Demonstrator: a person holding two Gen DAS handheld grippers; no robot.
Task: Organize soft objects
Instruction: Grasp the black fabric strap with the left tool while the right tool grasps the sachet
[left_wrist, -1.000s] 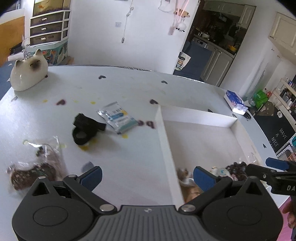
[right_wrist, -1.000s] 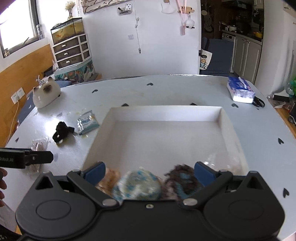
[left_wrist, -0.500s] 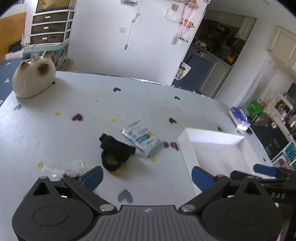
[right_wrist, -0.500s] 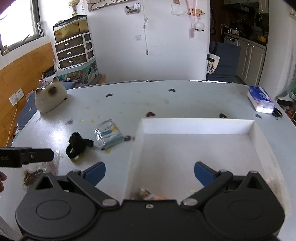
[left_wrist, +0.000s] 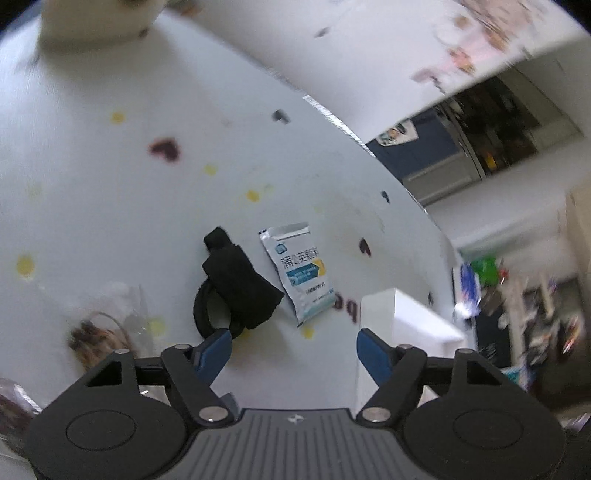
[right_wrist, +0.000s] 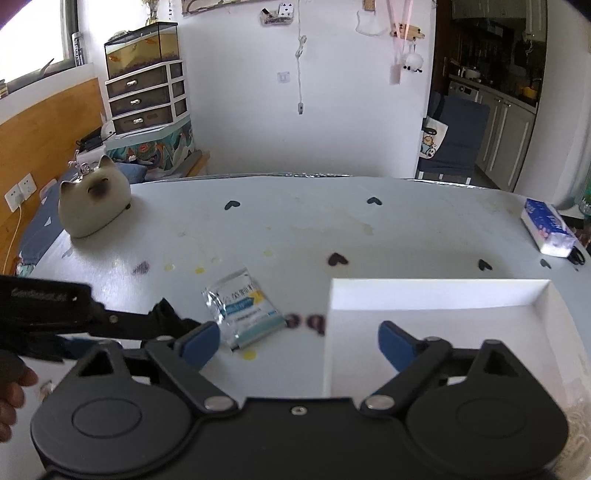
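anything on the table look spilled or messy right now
Yes. The white table is dotted with yellow blotches and a purple smear, like dried spills. The silver sachet lies crumpled and askew beside the white tray, not in it. Nothing looks broken.

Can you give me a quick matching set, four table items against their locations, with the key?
1. black strap
2. foil sachet
3. cat figurine
4. tissue pack

a. far right table edge
b. far left of table
c. just ahead of left gripper
d. between strap and white tray

Pairs: 1-c, 2-d, 3-b, 4-a
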